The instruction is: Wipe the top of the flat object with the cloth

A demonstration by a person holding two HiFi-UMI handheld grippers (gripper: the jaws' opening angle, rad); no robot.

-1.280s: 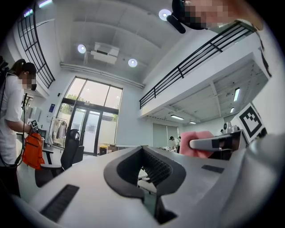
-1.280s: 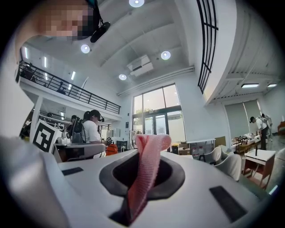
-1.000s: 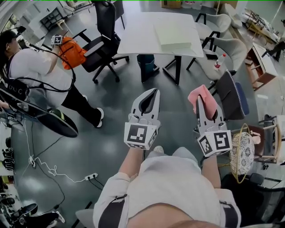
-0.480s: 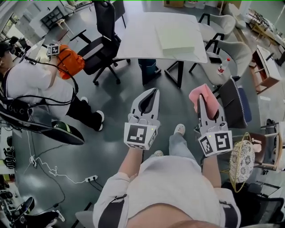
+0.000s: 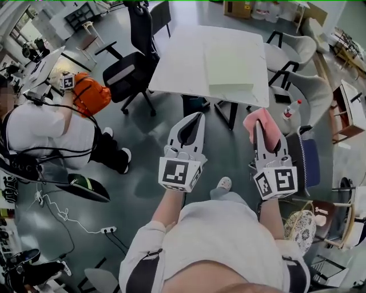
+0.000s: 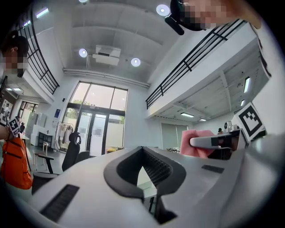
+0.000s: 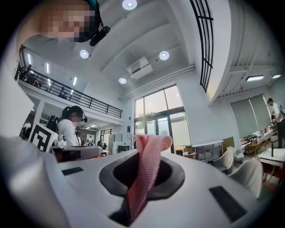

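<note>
I'm closing on the white table (image 5: 180,57) now, the pale flat object (image 5: 229,71) on it drawing nearer, well ahead of my right claw (image 5: 256,129), which pinches the pink cloth (image 5: 264,119), left claw (image 5: 197,118) shut and empty beside it, so wiping hasn't begun.

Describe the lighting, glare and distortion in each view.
Head view: even light; fisheye curves the white table. Left gripper view: ceiling lights blow out; corners vignette black. Right gripper view: bright windows, yet the close pink cloth shows its weave clearly.
</note>
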